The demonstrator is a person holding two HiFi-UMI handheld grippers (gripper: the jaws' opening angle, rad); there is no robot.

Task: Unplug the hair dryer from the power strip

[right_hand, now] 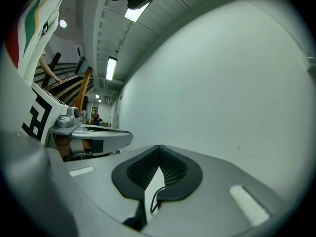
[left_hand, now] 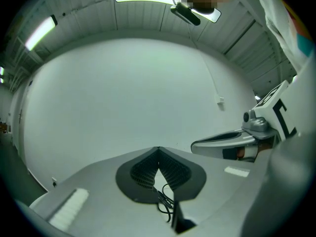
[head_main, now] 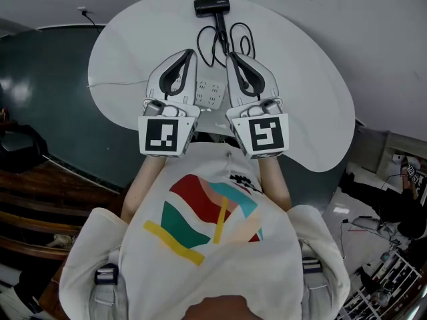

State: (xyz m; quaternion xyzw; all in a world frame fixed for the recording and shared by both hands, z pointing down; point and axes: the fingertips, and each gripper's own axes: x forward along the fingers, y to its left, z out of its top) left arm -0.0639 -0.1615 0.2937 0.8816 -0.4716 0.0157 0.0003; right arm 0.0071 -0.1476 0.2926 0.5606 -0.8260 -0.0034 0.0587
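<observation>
- Room: plain pale wall (head_main: 380, 19), dark teal floor (head_main: 47, 79), wooden stairs at the left. The work surface is a white, round-edged bench (head_main: 313, 112).
- Black handheld hair dryer (head_main: 212, 5) lies flat at the far edge of the bench, well clear of both grippers.
- Its thin black cord (head_main: 212, 49) runs toward the person in loose loops and ends up between the two gripper tips.
- White multi-socket power strip (head_main: 210, 93) sits flat on the bench between the two grippers, near the person. A thin white lead (head_main: 113, 83) runs off from it to the left.
- Left gripper (head_main: 189, 53): jaws fully together, nothing in them. Its own view shows the ribbed pads meeting, with cord loops on the bench beyond.
- Right gripper (head_main: 231, 57): the same, jaws closed on nothing, with a bit of cord visible past the tips.
- Both grippers point level, side by side, flanking the strip, tips at the cord loops.
- Step: can't settle it. The plug end isn't visible, and the grippers cover part of the strip.
  - It fits a plug seated in a covered socket.
  - It equally fits a plug already out, with the cord lying slack.
- Next move: my read is it hinges on finding the plug end. With jaws closed like this, neither gripper can take hold of anything.
</observation>
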